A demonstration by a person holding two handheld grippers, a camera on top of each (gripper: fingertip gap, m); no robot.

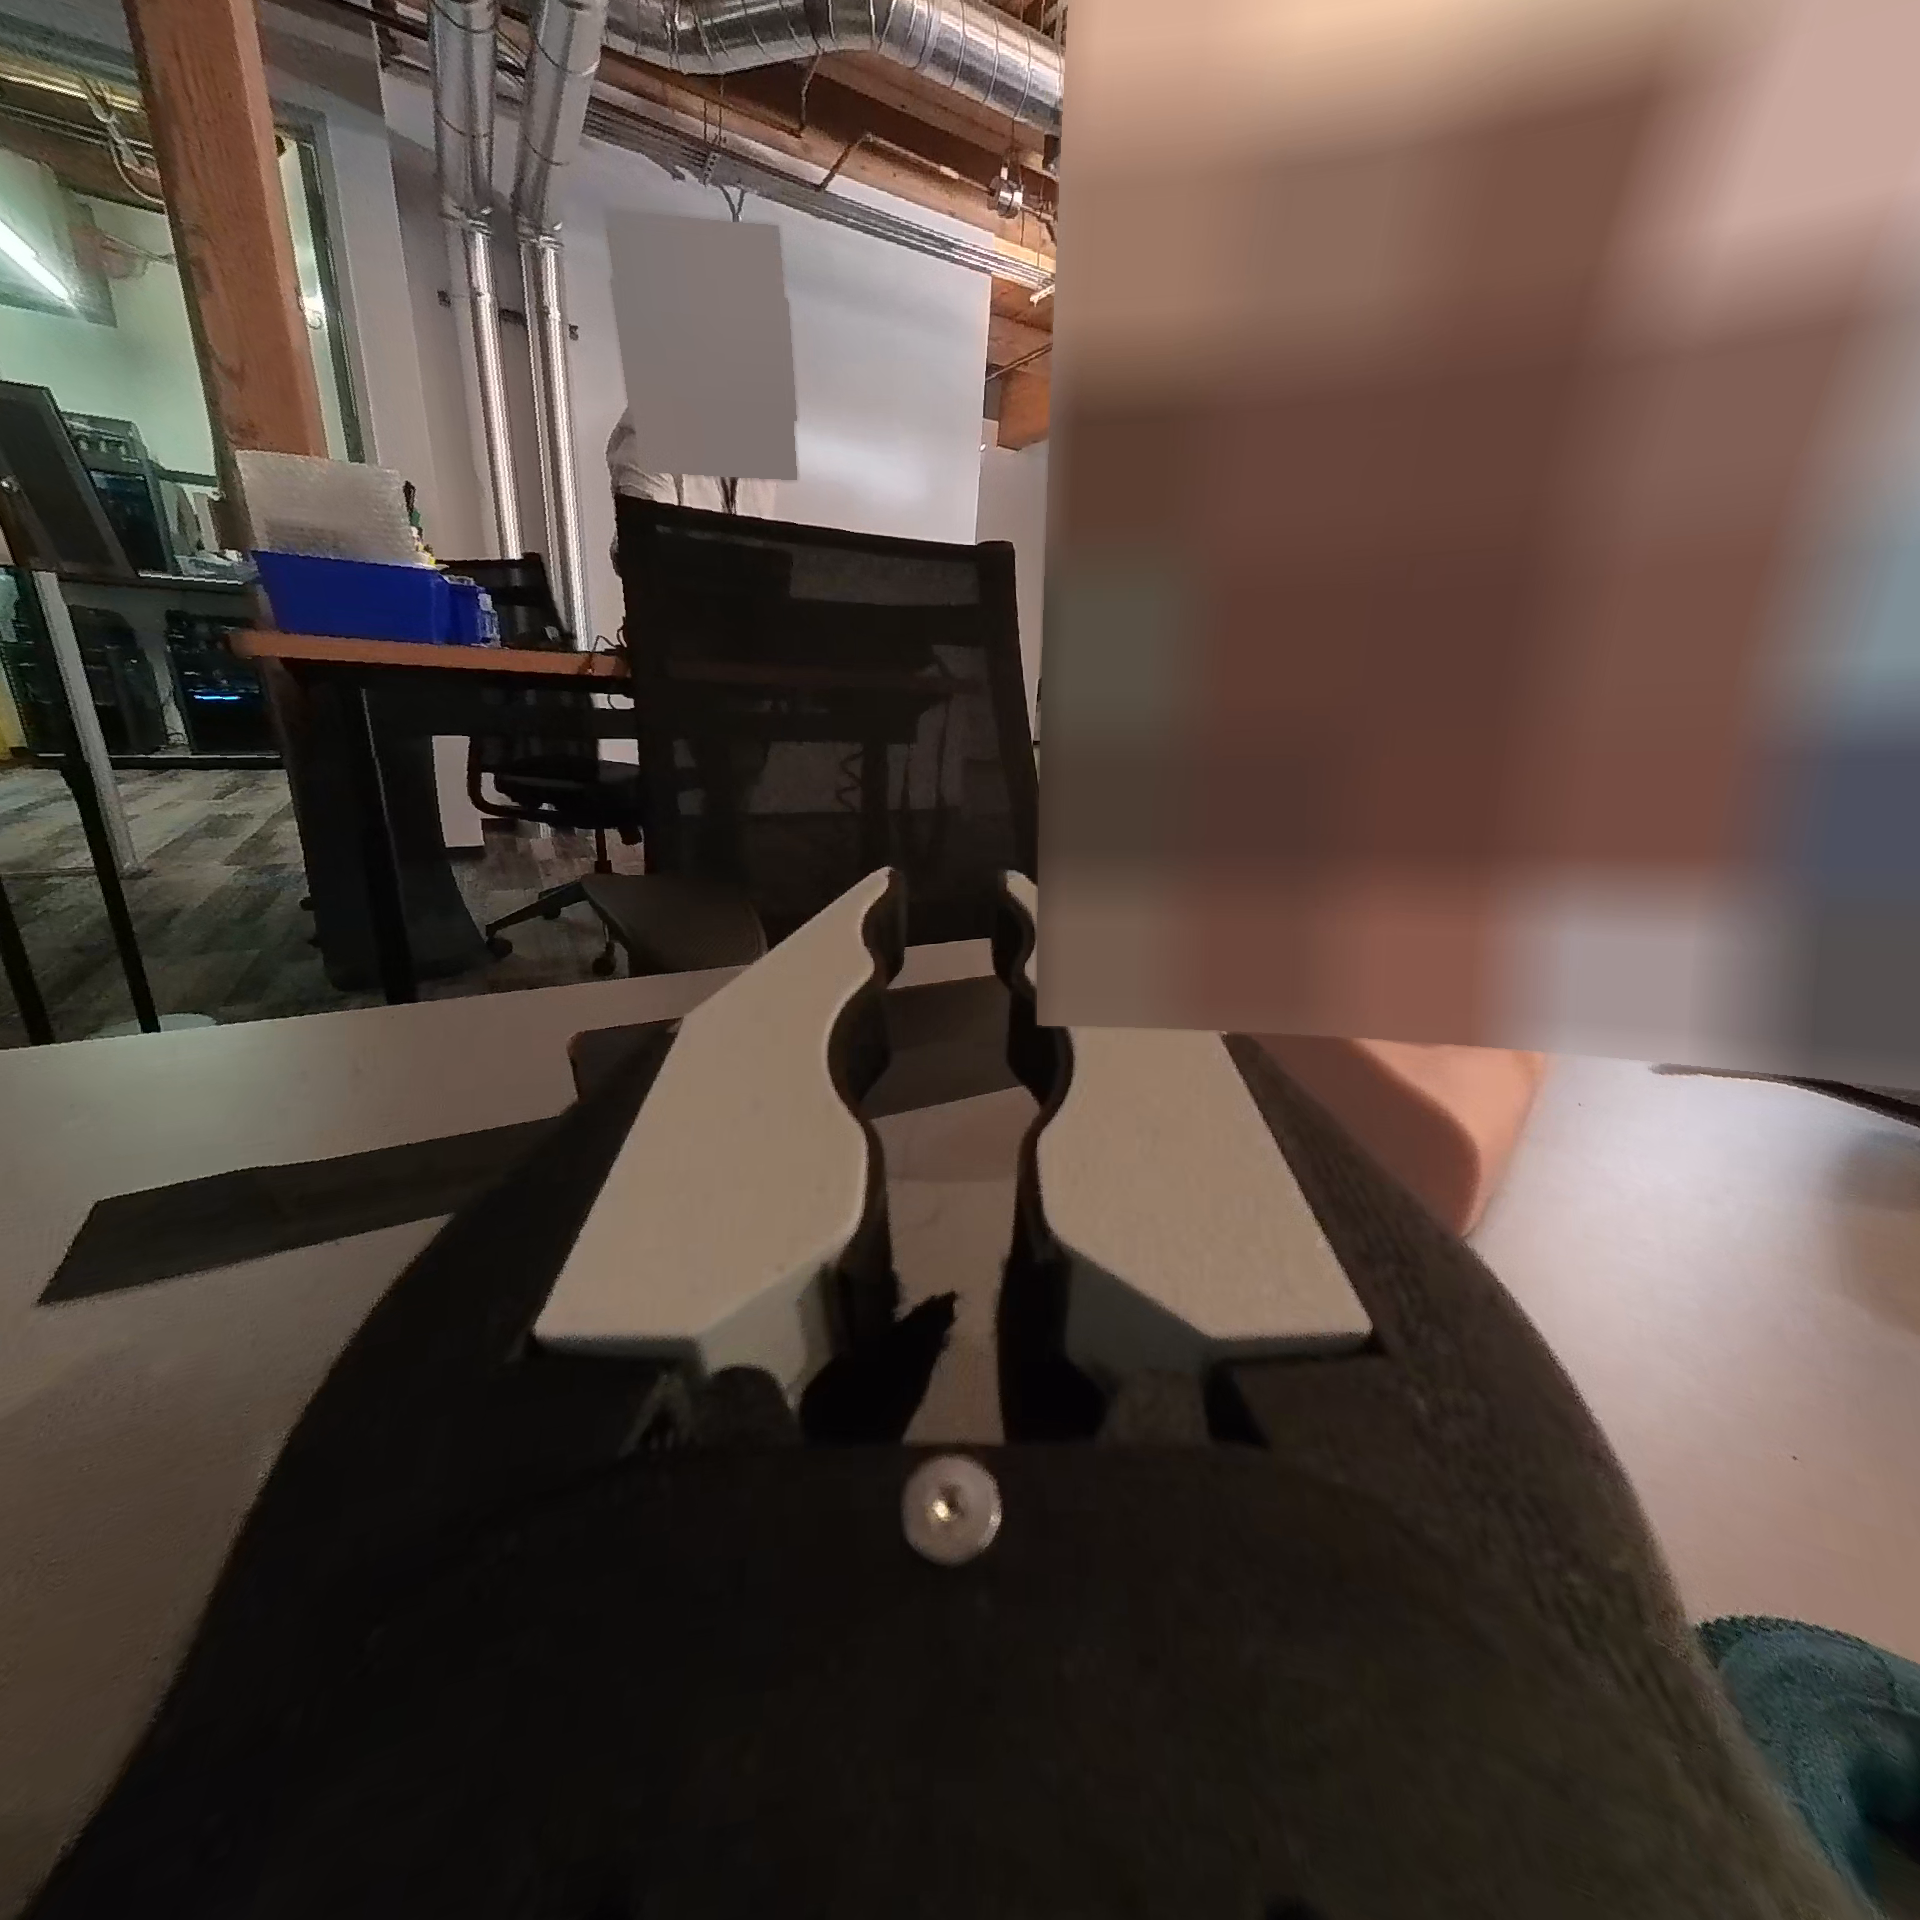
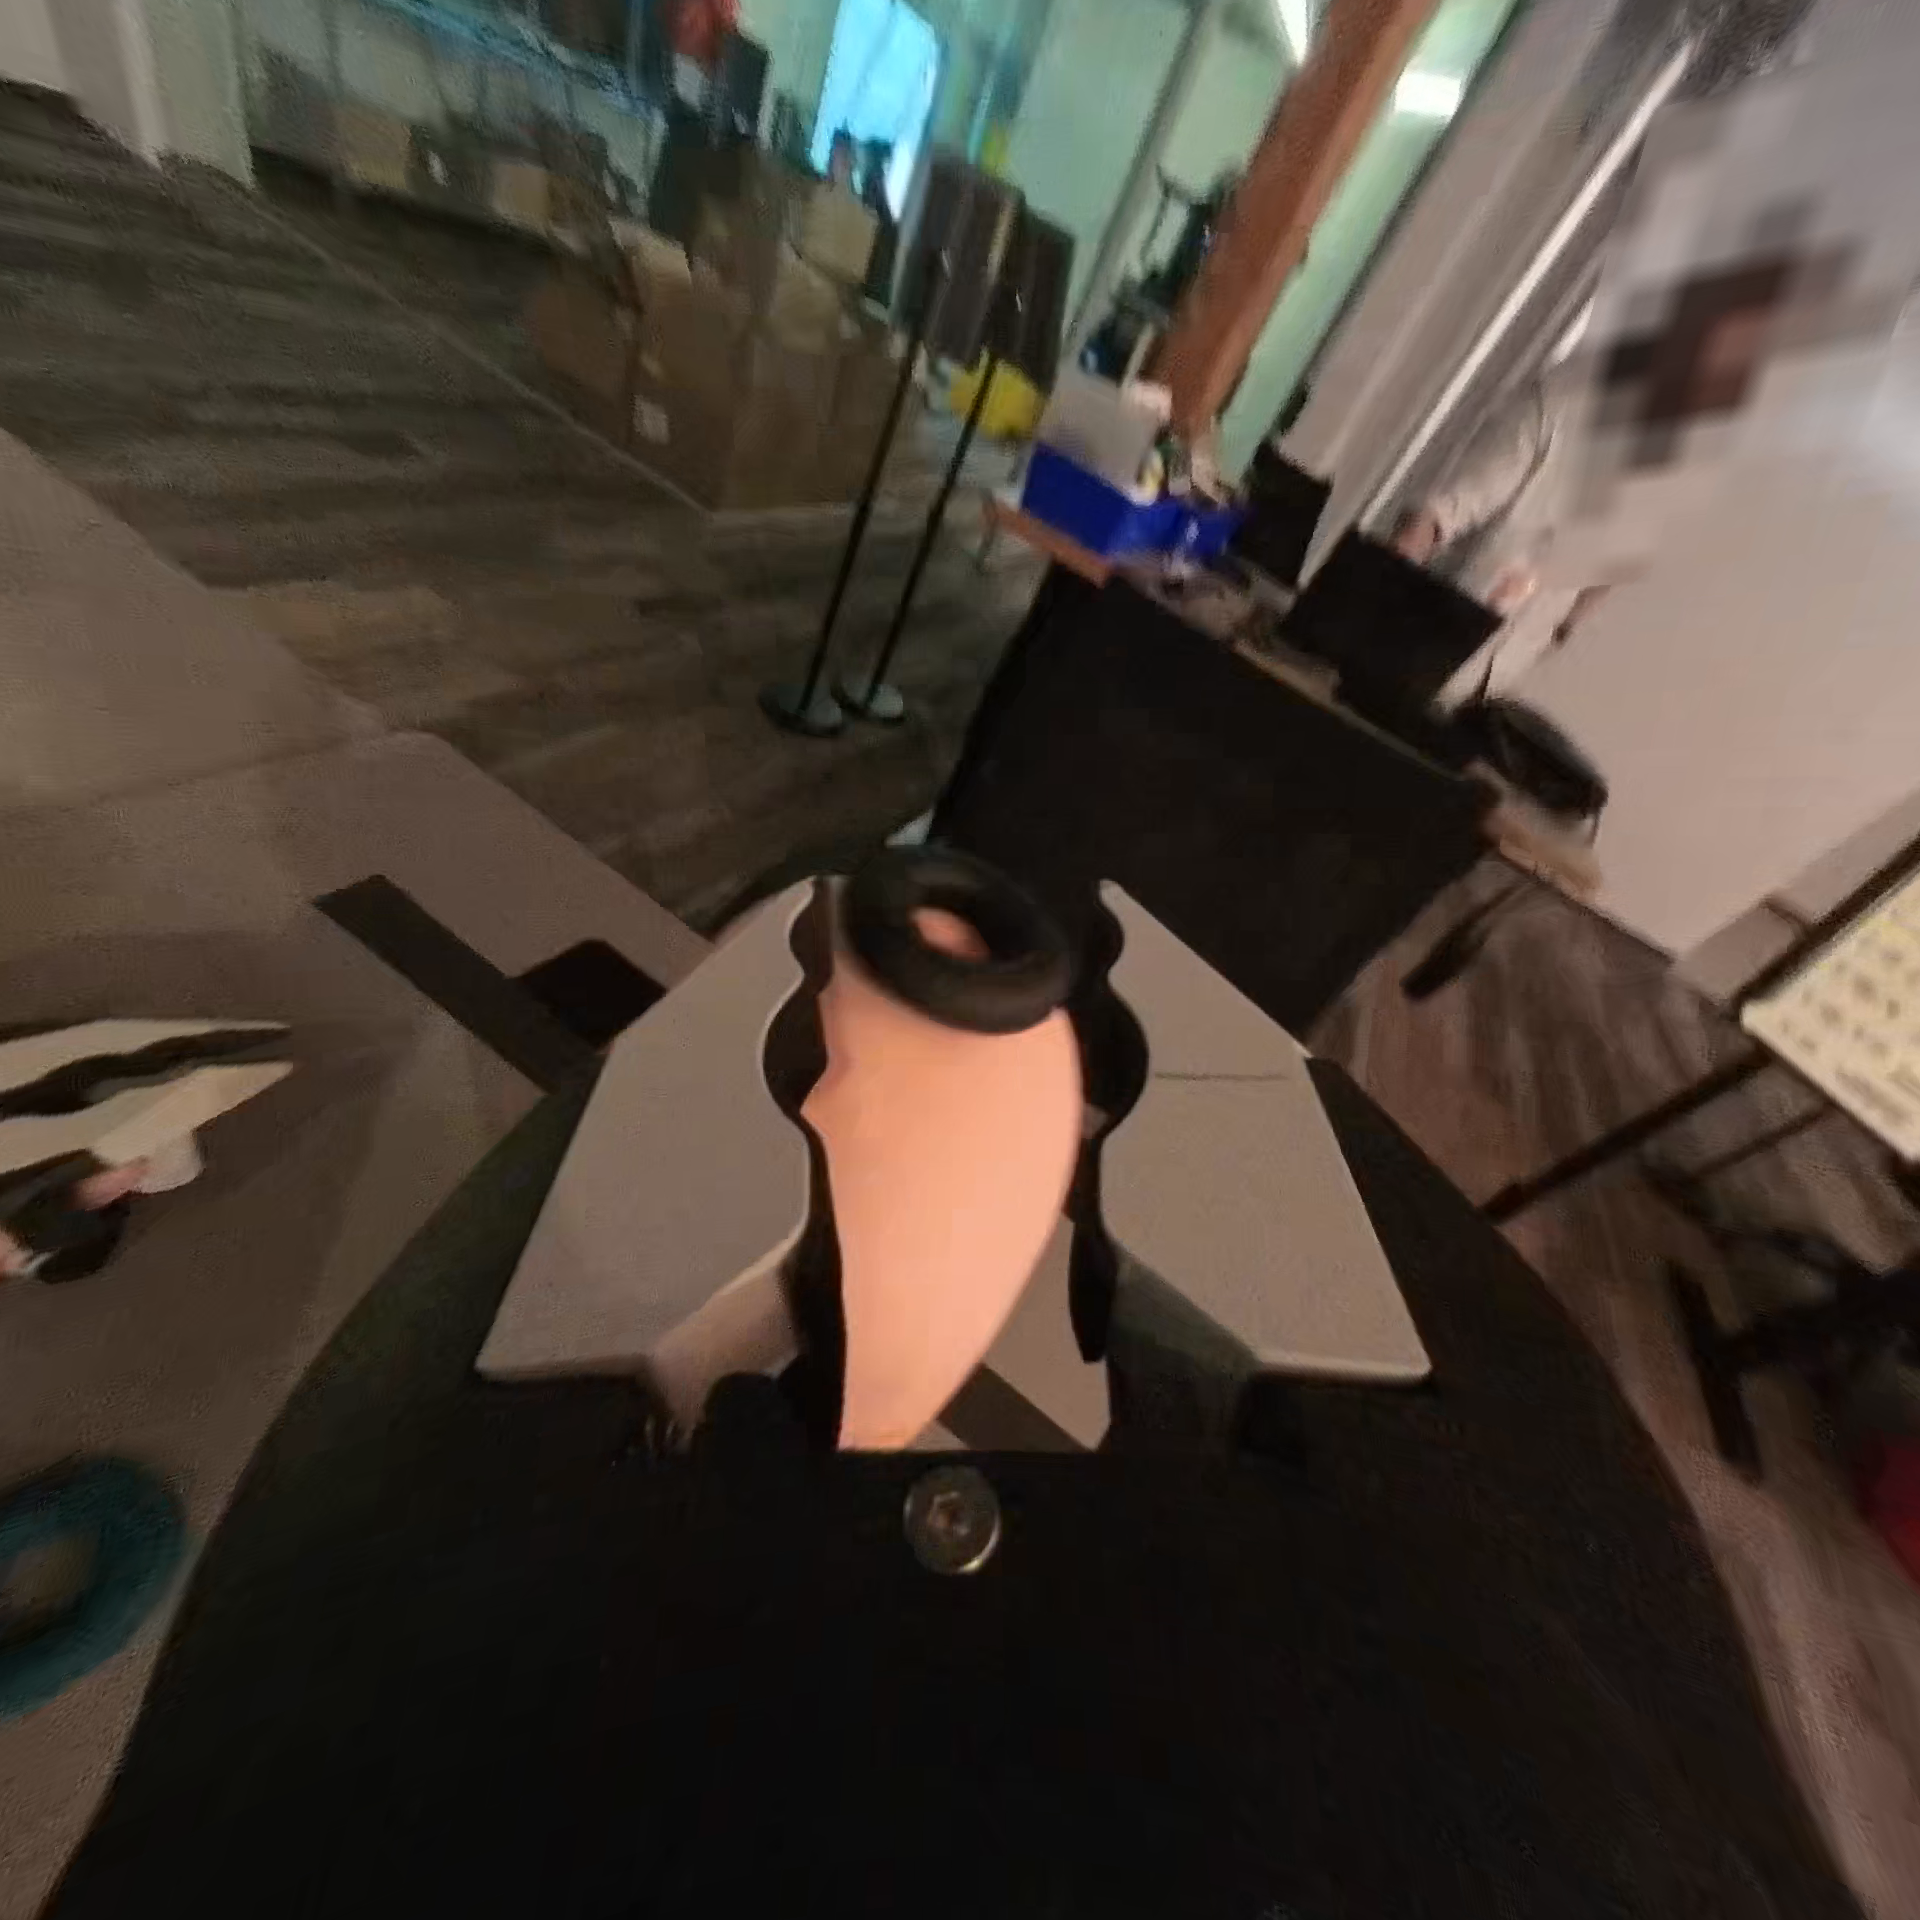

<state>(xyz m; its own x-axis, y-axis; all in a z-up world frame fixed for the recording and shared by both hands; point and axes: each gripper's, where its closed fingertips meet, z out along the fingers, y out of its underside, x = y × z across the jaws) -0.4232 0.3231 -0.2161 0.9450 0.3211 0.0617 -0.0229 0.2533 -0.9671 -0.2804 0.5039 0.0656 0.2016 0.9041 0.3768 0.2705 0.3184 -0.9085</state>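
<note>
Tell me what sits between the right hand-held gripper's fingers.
A peach tapered piece with a black ring around its far end, clamped by the right hand-held gripper; the right wrist view shows it.

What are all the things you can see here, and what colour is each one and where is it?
Cone: one, peach, between the right gripper's fingers.
Ring: one, black, around the cone's top.
Second ring: one, teal and fuzzy, low on the table by the left gripper.
Table: one, grey-white, under both grippers.
Tape strip: one, black, stuck on the table.
Office chair: one, black mesh, behind the table.
Bins: blue, count unclear, on the far wooden desk.
Posts: two, black, on the floor.
Left gripper: one, grey fingers slightly apart, empty.
Right gripper: one, grey fingers, shut on the cone.
</note>
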